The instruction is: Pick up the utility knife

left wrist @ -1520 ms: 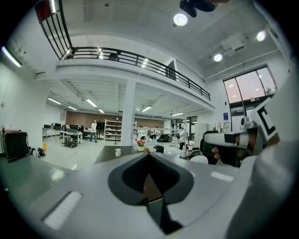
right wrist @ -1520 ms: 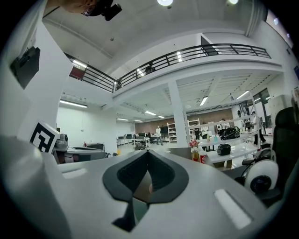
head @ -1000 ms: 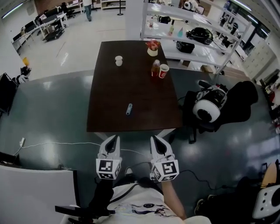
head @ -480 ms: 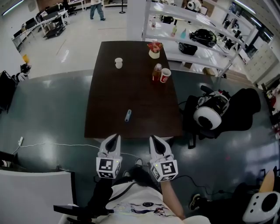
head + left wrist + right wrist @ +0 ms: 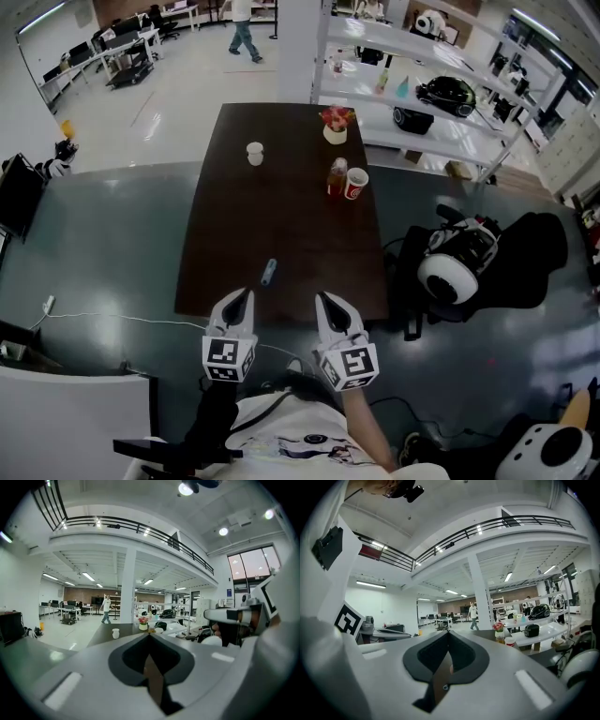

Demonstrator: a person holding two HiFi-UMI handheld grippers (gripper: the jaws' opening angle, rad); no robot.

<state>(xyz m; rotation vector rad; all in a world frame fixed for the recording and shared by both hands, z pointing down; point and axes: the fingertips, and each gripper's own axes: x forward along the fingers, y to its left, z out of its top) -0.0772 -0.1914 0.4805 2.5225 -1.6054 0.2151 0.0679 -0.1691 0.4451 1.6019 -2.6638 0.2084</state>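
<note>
The utility knife [image 5: 269,272], a small blue-grey bar, lies on the dark brown table [image 5: 234,272] near its front edge. My left gripper [image 5: 244,297] hangs just short of that edge, left of the knife, with its jaws shut and nothing in them. My right gripper [image 5: 325,299] is level with it, right of the knife, jaws also together and empty. In the left gripper view the left gripper [image 5: 149,634] has its tips meeting, and the right gripper view shows the right gripper [image 5: 448,633] the same. The knife is hidden in both gripper views.
Farther back on the table stand a white cup [image 5: 254,153], a bottle [image 5: 337,176], a red cup [image 5: 356,182] and a flower pot [image 5: 336,125]. White shelving [image 5: 441,112] runs behind at right. A black chair with a white helmet [image 5: 455,272] stands right of the table. A white cable [image 5: 112,314] crosses the floor.
The table and knife have drawn closer to both grippers, whose tips are now at the table's front edge. A person in the far background has walked to the right.
</note>
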